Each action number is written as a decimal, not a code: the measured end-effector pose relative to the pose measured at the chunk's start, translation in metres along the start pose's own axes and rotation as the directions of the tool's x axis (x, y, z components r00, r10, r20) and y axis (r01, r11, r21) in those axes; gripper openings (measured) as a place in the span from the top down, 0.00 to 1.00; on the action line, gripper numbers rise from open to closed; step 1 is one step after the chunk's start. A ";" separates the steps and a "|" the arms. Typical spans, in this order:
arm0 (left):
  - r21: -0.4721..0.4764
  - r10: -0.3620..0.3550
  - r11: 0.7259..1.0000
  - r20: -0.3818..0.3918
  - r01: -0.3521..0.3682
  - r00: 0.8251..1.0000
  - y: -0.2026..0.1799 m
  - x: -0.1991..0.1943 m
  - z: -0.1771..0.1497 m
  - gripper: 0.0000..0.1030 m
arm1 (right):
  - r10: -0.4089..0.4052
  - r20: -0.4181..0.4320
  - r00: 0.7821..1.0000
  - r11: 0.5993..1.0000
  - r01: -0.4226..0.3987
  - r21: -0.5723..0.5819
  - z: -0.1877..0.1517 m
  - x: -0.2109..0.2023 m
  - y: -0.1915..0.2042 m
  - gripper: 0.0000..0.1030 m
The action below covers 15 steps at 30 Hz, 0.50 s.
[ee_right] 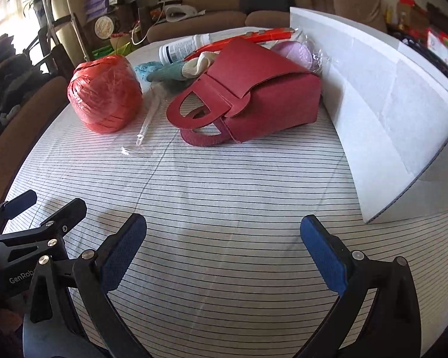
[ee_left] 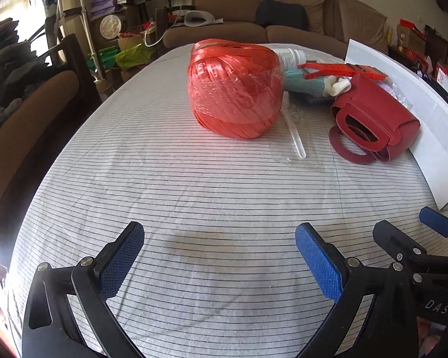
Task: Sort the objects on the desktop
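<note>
A red ball of plastic twine [ee_left: 235, 88] [ee_right: 105, 92] sits on the striped tablecloth [ee_left: 194, 203]. To its right lies a dark red handbag [ee_left: 373, 119] [ee_right: 248, 101] on its side. Behind them lie a white bottle [ee_right: 185, 49], an orange-red tool [ee_left: 340, 70] [ee_right: 254, 37], teal fabric [ee_left: 301, 82] [ee_right: 164, 73] and a clear plastic stick [ee_left: 295, 137] [ee_right: 147, 119]. My left gripper [ee_left: 219, 256] is open and empty over bare cloth, well short of the twine. My right gripper [ee_right: 224, 247] is open and empty, short of the handbag.
A white cardboard box [ee_left: 403, 113] [ee_right: 388, 110] stands along the right side of the table. A pink yarn ball in plastic [ee_right: 295, 52] lies behind the handbag. Brown sofas [ee_left: 283, 15] stand beyond the table, a chair [ee_left: 30, 119] at its left.
</note>
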<state>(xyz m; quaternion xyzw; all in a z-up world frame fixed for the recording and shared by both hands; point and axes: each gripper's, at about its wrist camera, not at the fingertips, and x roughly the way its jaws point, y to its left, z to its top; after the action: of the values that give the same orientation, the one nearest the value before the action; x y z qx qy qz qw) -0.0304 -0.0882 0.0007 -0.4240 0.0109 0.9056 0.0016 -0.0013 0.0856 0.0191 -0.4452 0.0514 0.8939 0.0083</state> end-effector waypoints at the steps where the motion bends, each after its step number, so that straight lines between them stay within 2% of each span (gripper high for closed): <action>1: 0.004 -0.004 1.000 -0.010 0.004 1.000 -0.002 0.002 0.001 0.00 | 0.003 -0.004 1.000 1.000 -0.003 0.009 0.001 0.002 -0.001 0.00; 4: -0.001 -0.012 1.000 -0.049 0.012 0.999 -0.002 0.011 0.003 0.00 | -0.005 -0.007 1.000 1.000 0.005 0.029 0.006 0.005 -0.004 0.00; 15: -0.012 -0.018 1.000 -0.055 0.017 0.998 0.001 0.014 0.005 0.00 | -0.051 -0.017 0.999 0.998 0.051 0.032 0.014 0.013 -0.004 0.00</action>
<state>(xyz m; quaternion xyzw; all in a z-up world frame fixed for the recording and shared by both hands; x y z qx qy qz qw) -0.0430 -0.0889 -0.0071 -0.4489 0.0021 0.8936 0.0068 -0.0203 0.0907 0.0165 -0.4534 0.0545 0.8888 0.0379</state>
